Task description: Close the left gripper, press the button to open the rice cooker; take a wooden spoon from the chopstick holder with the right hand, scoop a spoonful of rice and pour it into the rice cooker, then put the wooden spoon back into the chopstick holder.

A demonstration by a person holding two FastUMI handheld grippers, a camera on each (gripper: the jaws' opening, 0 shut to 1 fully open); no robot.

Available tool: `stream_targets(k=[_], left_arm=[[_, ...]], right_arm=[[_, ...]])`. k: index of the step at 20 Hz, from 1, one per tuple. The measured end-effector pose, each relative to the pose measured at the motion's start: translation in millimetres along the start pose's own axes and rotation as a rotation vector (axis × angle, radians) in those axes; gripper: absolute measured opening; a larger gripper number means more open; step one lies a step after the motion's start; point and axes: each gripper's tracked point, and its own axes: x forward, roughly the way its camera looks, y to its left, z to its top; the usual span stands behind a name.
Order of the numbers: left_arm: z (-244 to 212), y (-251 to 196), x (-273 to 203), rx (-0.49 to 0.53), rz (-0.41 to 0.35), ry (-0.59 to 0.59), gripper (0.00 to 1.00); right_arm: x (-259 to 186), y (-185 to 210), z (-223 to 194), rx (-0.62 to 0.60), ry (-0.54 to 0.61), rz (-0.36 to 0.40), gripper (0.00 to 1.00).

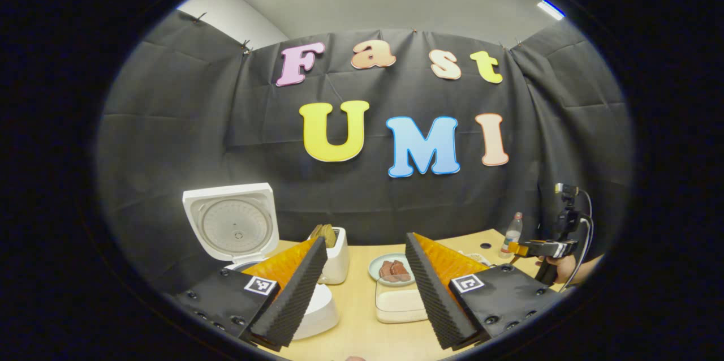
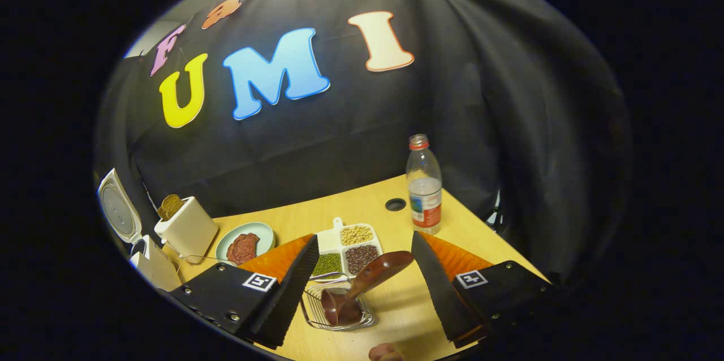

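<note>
Wooden spoon (image 2: 362,284) stands tilted in the wire chopstick holder (image 2: 338,307), between the wide-open fingers of the right gripper (image 2: 362,293), which holds nothing and hovers just above it, angled down at the table (image 2: 396,219). Beyond lie a divided tray of beans (image 2: 345,250) and a bottle (image 2: 424,185). The left gripper (image 1: 362,293) is level, spread wide and empty, before the rice cooker (image 1: 235,225) with its lid up.

rice cooker (image 1: 308,316) body behind finger, white container (image 1: 399,304) partly hidden
</note>
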Motion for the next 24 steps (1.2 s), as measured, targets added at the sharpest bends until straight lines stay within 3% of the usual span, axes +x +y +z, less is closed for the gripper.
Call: stream_targets(k=[2, 4, 5, 10, 16, 20, 24], left_arm=[[1.1, -2.0, 9.7, -0.017, -0.014, -0.004, 0.99], [3.4, -5.3, 18.5, -0.04, -0.031, -0.011, 0.94], [2.5, -4.8, 23.8, -0.053, -0.037, -0.004, 0.99], [28.0, 3.7, 40.1, -0.066, -0.052, -0.057, 0.98], [52.2, 55.4, 58.7, -0.054, 0.023, -0.075, 0.98], [71.6, 126.8, 69.8, -0.006, 0.134, -0.081, 0.95], [102.2, 200.2, 85.7, -0.032, 0.224, -0.109, 0.94]], right_arm=[[-27.0, -6.4, 28.3, -0.037, -0.055, -0.013, 0.99], [-56.7, 1.2, 59.7, -0.067, -0.11, 0.013, 0.99], [-70.8, 2.1, 71.8, -0.078, -0.135, 0.021, 0.99], [-124.5, 36.7, 125.7, -0.12, -0.22, 0.08, 0.98], [-147.5, 75.6, 141.7, -0.173, -0.253, 0.132, 0.99], [-148.7, 97.5, 139.0, -0.184, -0.25, 0.164, 0.99], [-146.6, 109.6, 136.1, -0.166, -0.238, 0.172, 0.99]])
